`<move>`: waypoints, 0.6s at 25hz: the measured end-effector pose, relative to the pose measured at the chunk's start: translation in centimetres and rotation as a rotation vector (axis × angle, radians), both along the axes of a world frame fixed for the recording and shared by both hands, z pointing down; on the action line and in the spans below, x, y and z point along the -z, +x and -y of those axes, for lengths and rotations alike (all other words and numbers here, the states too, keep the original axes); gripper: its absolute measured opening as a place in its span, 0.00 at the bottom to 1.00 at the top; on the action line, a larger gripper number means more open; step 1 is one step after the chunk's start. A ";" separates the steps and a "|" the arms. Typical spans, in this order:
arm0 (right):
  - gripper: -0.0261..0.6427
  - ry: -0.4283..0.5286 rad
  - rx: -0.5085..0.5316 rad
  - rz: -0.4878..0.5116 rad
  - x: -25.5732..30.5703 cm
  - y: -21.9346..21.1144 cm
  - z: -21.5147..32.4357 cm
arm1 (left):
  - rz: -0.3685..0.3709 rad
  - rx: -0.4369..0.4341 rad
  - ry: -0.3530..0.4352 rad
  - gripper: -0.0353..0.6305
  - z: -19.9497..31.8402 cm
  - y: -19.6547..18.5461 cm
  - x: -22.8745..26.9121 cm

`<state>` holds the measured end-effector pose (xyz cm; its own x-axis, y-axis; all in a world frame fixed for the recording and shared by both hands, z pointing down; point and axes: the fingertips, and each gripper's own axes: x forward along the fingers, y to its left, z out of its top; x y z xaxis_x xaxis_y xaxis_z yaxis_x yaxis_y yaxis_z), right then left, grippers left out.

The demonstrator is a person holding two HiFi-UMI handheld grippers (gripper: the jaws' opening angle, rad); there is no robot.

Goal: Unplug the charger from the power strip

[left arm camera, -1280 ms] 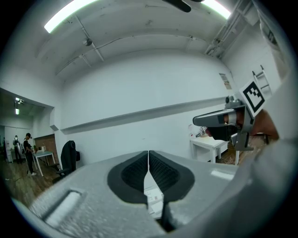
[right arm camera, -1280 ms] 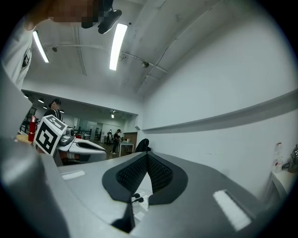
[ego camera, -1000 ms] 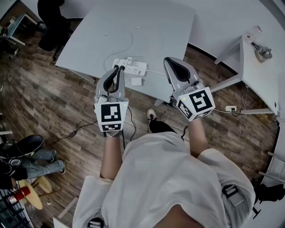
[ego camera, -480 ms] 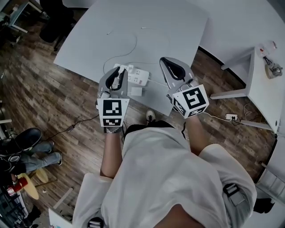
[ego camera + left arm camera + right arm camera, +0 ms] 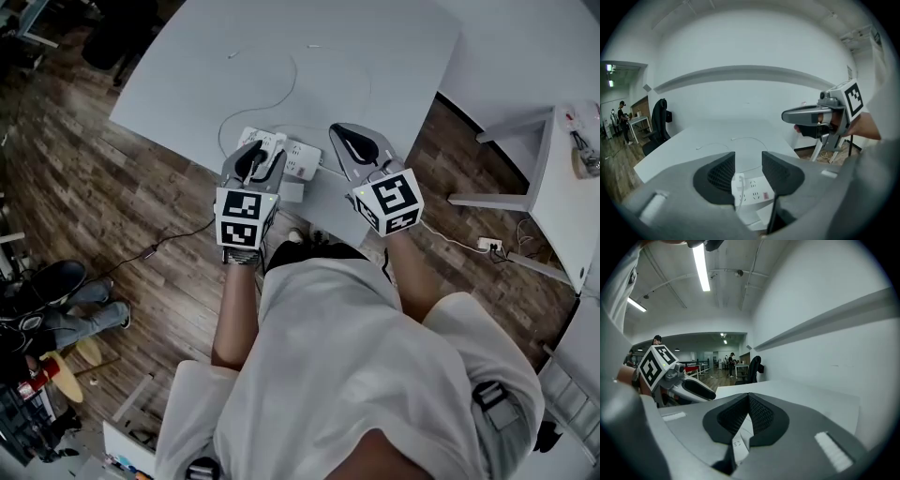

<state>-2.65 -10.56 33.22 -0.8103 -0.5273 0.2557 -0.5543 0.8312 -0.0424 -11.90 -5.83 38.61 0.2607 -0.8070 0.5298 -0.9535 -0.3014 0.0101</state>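
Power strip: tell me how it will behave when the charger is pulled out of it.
The power strip seems to lie loose on the table, so it will probably lift or slide with the charger unless pinned. It looks like rigid plastic, unlikely to flex.

**Power strip and charger.** The power strip (image 5: 298, 161), white and oblong, is laid flat on the pale grey table (image 5: 375, 56), close to its near edge. Rows of sockets and a small red patch (image 5: 766, 195) are borne on its top face. The charger (image 5: 738, 179), a small white block, is seated upright in a socket at one end of the strip. A thin white cable (image 5: 741, 194) is led from it.
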 end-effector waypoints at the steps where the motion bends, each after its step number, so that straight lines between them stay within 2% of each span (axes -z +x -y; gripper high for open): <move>1: 0.04 -0.013 0.007 -0.016 -1.1 -0.2 0.1 | -0.003 -0.004 -0.023 0.31 0.2 0.0 -1.1; 10: 0.04 -0.142 0.071 -0.131 -10.7 -2.8 0.7 | -0.009 -0.004 -0.181 0.32 1.7 -1.1 -8.1; 15: 0.04 -0.241 0.118 -0.197 -16.3 -3.9 0.7 | 0.001 -0.003 -0.240 0.32 2.5 -1.5 -11.0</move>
<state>-6.52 -11.22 49.56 -0.7849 -0.3380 0.5193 -0.4718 0.8693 -0.1473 -13.40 -8.30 49.60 0.2627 -0.6567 0.7069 -0.9525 -0.2936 0.0812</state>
